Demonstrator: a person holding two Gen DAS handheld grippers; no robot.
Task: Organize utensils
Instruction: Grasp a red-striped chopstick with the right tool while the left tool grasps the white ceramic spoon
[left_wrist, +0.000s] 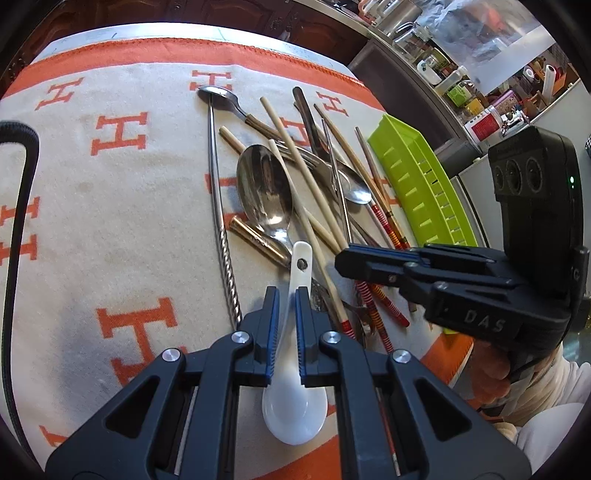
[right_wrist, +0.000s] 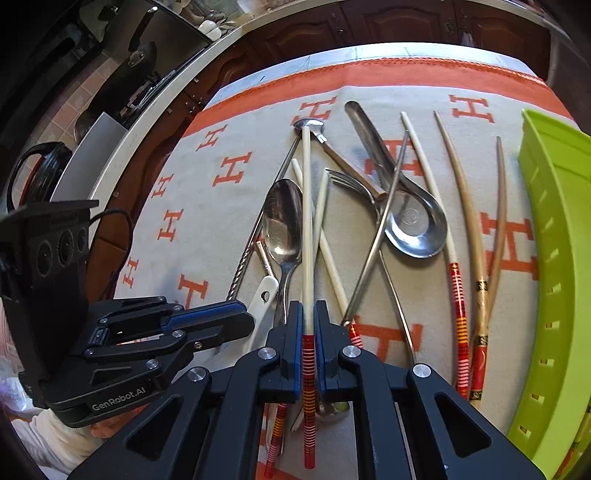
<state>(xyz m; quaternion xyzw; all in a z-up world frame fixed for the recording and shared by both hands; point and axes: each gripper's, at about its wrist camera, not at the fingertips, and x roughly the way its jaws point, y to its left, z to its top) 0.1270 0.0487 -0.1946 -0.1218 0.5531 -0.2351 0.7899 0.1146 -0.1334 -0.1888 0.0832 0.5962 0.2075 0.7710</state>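
The left tongs (left_wrist: 284, 332) are clamped on the handle of a white ceramic spoon (left_wrist: 293, 402), whose bowl hangs back toward the camera; the right tongs (right_wrist: 308, 347) are closed on a pale chopstick (right_wrist: 306, 229) just where its red-striped end begins. No earlier picture is at hand, so only the grips themselves can be told. The rest of the utensils lie in a crossed heap on the orange-and-cream cloth (left_wrist: 110, 206) over the surface, with the green tray (right_wrist: 554, 258) beside them. The spoon is likely smooth, brittle and bowl-heavy, so a hold near the bowl would steady it; the chopstick is light, stiff and prone to pivot. Its tip crosses a steel spoon (right_wrist: 284, 229) and may drag it. The tray's inside is cut off in both views; whether the chopstick has left the cloth is unclear.
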